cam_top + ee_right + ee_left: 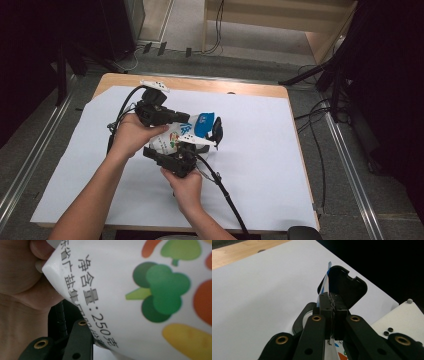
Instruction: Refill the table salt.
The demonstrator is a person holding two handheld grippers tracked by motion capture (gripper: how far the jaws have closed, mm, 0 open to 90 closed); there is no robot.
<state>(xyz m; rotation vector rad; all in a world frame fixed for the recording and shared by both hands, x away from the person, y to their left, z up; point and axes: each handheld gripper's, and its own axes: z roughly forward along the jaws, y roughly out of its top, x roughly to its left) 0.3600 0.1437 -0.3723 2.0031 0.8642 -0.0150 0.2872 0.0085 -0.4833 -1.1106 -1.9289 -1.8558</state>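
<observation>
On the white-covered desk (pixel 260 165), the left gripper (pixel 186 120) pinches the printed pouch (pixel 177 136) tightly by its edge; the right gripper (pixel 212 137) fingers clamp its body. Lifting looks done, placing remains.

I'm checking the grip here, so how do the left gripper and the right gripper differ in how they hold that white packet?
The left gripper pinches a thin edge near the blue top of the white packet, jaws almost together; the right gripper clamps the packet's thicker body, jaws wider apart. In the high view the left gripper sits on the far side, the right gripper on the near side. Both are black, hand-held, and shut on the same packet above the white sheet.
</observation>
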